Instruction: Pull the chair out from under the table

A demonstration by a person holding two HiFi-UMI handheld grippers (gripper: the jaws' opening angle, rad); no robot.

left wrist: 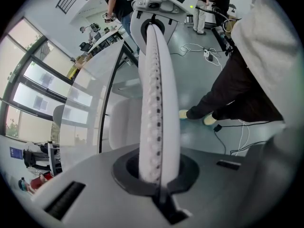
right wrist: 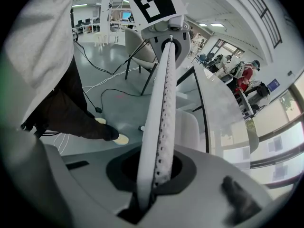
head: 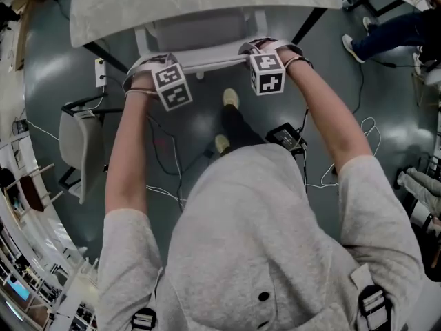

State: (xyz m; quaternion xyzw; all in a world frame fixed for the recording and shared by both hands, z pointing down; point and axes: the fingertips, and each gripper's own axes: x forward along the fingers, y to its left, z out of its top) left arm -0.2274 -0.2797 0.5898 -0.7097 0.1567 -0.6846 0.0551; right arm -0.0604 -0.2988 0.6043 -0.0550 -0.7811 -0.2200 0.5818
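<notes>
A white chair stands tucked under the pale table [head: 207,2]; its seat [head: 200,29] shows below the table's edge. The top edge of its perforated backrest [head: 210,62] runs as a strip between my two grippers. My left gripper [head: 148,66] is shut on the left end of that edge, and my right gripper [head: 265,47] is shut on the right end. In the left gripper view the backrest [left wrist: 159,103] rises out of the shut left gripper [left wrist: 156,175]. The right gripper view shows the backrest [right wrist: 164,108] clamped in the right gripper [right wrist: 152,175].
My own feet [head: 231,98] stand right behind the chair. A second pale chair [head: 76,143] stands at the left. Cables and a black box [head: 286,138] lie on the grey floor, with a power strip [head: 100,72] by the table leg. Another person's legs [head: 386,33] are at the upper right.
</notes>
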